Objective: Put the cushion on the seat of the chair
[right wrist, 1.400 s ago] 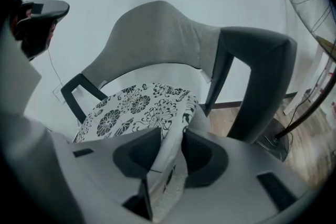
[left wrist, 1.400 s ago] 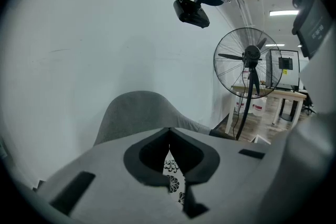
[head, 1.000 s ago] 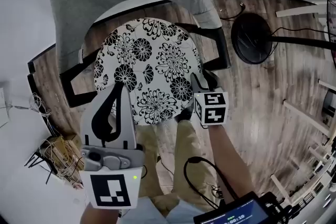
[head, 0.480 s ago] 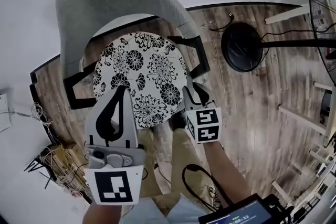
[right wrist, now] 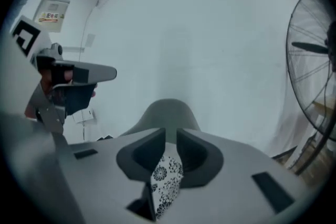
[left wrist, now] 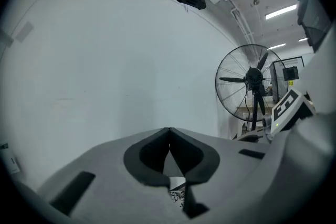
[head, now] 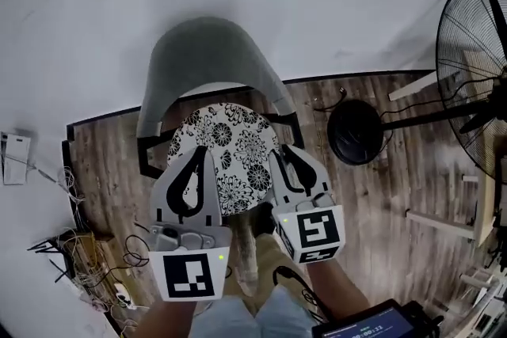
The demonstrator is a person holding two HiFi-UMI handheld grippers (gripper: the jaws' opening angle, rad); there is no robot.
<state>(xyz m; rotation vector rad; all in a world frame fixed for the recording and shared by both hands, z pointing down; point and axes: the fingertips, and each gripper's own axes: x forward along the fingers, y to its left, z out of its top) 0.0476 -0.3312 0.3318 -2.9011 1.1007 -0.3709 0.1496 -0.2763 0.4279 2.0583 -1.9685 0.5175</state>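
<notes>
The round black-and-white floral cushion (head: 230, 150) lies flat on the seat of the grey shell chair (head: 206, 63). Both grippers hang high above its near edge and touch nothing. My left gripper (head: 201, 151) is shut, its tips meeting with nothing between them (left wrist: 168, 131); a sliver of the cushion (left wrist: 177, 196) shows below it. My right gripper (head: 287, 157) has just been closing, and a narrow gap still stands between its fingertips (right wrist: 170, 135). Nothing is in that gap; the cushion (right wrist: 167, 178) and the chair back (right wrist: 168, 113) show far beyond it.
A large floor fan (head: 475, 75) with a round black base (head: 356, 131) stands to the right on the wooden floor. Cables and boxes (head: 87, 249) lie at the left by the white wall. The person's legs (head: 253, 249) are below, and a screen (head: 372, 324) is at the bottom right.
Both grippers have risen well away from the cushion. The right one was at the cushion's right edge and has left it. The cushion stays on the seat. The view has lifted.
</notes>
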